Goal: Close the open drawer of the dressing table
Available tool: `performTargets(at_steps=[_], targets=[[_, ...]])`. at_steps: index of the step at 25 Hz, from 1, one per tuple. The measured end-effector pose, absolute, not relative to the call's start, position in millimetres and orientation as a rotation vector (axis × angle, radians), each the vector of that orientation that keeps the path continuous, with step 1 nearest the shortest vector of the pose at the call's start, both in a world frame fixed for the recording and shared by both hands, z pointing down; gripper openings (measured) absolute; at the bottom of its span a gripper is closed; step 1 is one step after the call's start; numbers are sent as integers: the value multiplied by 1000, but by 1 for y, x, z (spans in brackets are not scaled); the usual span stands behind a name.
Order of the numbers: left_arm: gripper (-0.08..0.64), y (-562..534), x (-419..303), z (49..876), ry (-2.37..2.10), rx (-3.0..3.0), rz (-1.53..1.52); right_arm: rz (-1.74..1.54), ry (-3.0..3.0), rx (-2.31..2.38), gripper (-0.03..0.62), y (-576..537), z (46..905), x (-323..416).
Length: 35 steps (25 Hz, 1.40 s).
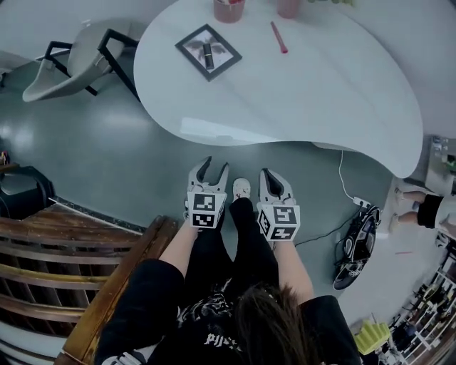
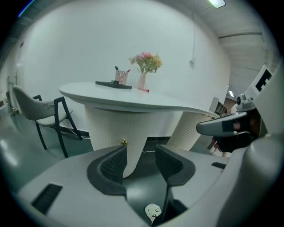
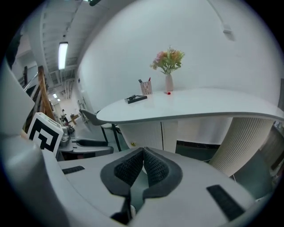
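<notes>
Grey floor (image 1: 107,157) separates the dressing table (image 1: 320,93) from the left gripper (image 2: 141,162), jaws apart and empty, and the right gripper (image 3: 143,166) (pinched closed on nothing), its gold-knobbed drawer (image 3: 142,133) straight ahead, seemingly nearer the left.

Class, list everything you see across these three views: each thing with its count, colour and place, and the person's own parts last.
Dressing table: one, white, upper half of the head view.
Tray: one, dark, on the table top.
Cup: one, pink, table's far edge.
Pen: one, red, lying on the table.
Vase: one, pale, holding pink flowers, beside the cup.
Chair: one, grey with black legs, left of the table.
Left gripper: one, grey, jaws open, empty.
Right gripper: one, grey, jaws shut, empty.
</notes>
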<state>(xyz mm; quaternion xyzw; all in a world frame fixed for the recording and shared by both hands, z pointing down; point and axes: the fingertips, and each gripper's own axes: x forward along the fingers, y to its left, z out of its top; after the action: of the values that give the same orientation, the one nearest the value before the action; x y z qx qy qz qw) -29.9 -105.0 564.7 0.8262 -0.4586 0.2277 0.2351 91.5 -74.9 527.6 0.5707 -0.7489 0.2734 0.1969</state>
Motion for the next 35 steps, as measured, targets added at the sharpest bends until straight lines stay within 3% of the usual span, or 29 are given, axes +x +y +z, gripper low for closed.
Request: performTargets(at_steps=[35], targets=[[209, -92, -23, 402, -1405, 2418, 497, 571, -2321, 1685, 26, -95, 385, 111]])
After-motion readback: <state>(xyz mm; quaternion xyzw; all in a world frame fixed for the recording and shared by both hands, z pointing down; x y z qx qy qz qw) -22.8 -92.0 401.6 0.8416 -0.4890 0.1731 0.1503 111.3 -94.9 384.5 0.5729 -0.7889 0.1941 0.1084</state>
